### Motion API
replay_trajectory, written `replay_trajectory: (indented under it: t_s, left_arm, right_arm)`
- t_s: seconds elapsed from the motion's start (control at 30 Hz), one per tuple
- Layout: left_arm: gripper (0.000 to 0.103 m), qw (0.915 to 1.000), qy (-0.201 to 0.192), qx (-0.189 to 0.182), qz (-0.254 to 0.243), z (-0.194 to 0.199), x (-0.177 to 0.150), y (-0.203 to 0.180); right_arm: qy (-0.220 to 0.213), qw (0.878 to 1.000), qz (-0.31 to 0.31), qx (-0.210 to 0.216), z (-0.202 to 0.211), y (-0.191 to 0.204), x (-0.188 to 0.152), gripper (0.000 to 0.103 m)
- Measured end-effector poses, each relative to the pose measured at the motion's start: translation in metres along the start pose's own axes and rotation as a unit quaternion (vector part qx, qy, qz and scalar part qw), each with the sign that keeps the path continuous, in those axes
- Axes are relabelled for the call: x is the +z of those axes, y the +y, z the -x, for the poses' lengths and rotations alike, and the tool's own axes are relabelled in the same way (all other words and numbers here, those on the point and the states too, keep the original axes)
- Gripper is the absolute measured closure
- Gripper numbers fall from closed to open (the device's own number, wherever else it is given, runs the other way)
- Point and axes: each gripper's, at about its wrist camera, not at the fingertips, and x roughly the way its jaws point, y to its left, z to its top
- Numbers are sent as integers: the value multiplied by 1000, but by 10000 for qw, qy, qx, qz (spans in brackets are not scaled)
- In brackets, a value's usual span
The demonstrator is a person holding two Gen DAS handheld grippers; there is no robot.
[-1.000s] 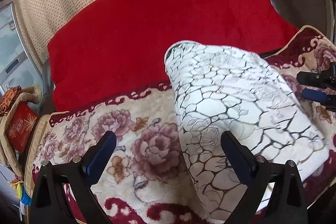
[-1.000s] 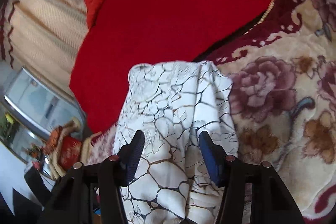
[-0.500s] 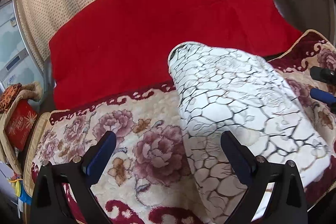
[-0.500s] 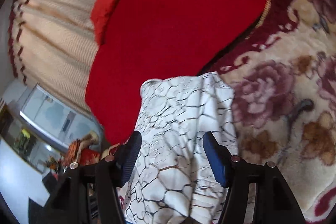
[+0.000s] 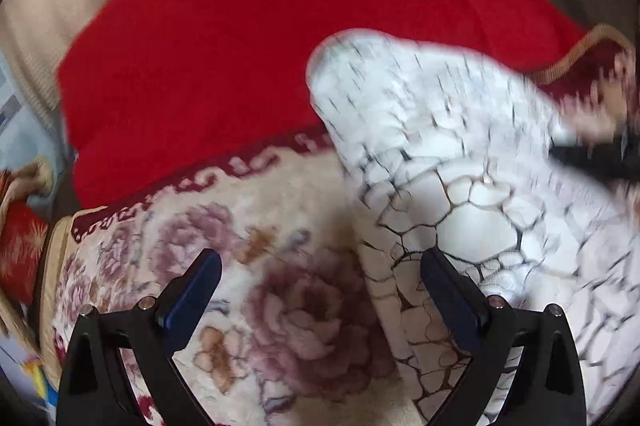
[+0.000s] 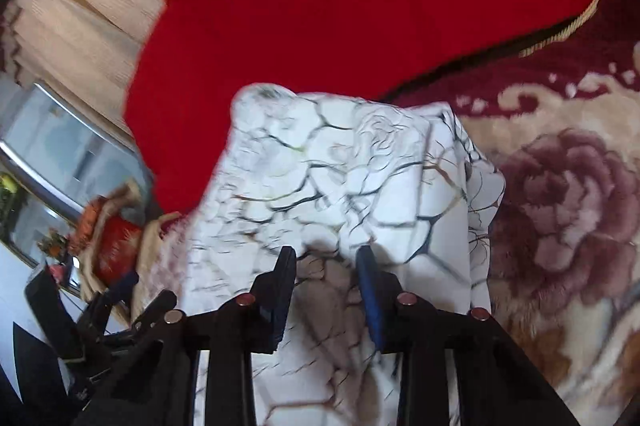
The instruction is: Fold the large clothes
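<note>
White crackle-print garment (image 6: 352,186) lies folded into a soft strip on the plush floral blanket (image 5: 280,306), far end against the red quilt (image 5: 280,46). Mid-fold step, I'd judge. Right tongs (image 6: 326,258) have just been narrowing, cloth bunched between them — pinch not confirmed. Left tongs (image 5: 320,278) gape wide, holding nothing, straddling the near edge. Next: grip both, lift evenly.

Home (floral blanket (image 5: 280,306), curtains (image 6: 80,6))
</note>
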Motion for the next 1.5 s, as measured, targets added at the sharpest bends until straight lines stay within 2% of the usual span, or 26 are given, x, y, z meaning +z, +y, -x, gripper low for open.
replay_trajectory:
  t_s: [0.07,0.13,0.23,0.3,0.4,0.5,0.53,0.7,0.77,0.87,1.13,1.23,1.33,1.4,1.5]
  left_arm:
    - [4,9997,-199,134,-93,6,-1,-3]
    - [4,9996,-231,161,-86,10,1,-2]
    - [4,9997,-230,88,38,15,0,0]
    - [4,9996,-239,149,64,17,-2,-2]
    - [4,9994,-258,217,109,19,-4,-3]
    - [4,9993,-234,231,148,23,-6,-1]
    - [4,9993,-245,242,152,25,-8,0]
    - [4,9989,-337,276,190,41,-16,4]
    - [4,9986,-385,296,191,49,-20,5]
    - [4,9983,-462,304,207,62,-26,8]
    - [4,9979,-576,203,227,84,-42,9]
    - [4,9982,-539,131,216,83,-48,5]
    - [4,9994,-324,112,59,70,-57,-6]
    - [3,9990,-381,244,50,64,-64,-10]
    - [3,9987,-431,199,173,65,-68,-7]
  right_arm:
    - [-11,9999,-116,108,0,-5,4,70]
    - [-177,9996,-100,194,10,-4,6,68]
    - [-695,9968,-22,383,35,-1,7,68]
    - [-890,9948,71,490,44,3,4,68]
    - [-643,9965,278,454,36,13,-1,68]
    - [152,9995,274,-43,4,9,-8,69]
    - [250,9995,199,-60,-3,6,-9,69]
    - [4,9995,305,74,19,11,-13,69]
    - [-15,9989,475,-23,27,18,-22,66]
    - [-3,9968,787,-119,40,29,-36,66]
    - [15,9943,1064,8,73,50,-77,66]
    - [146,9943,1054,-119,69,49,-99,66]
    - [340,9947,896,-374,55,39,-107,67]
    - [382,9951,827,-377,51,35,-109,67]
    - [367,9959,757,-330,49,33,-108,67]
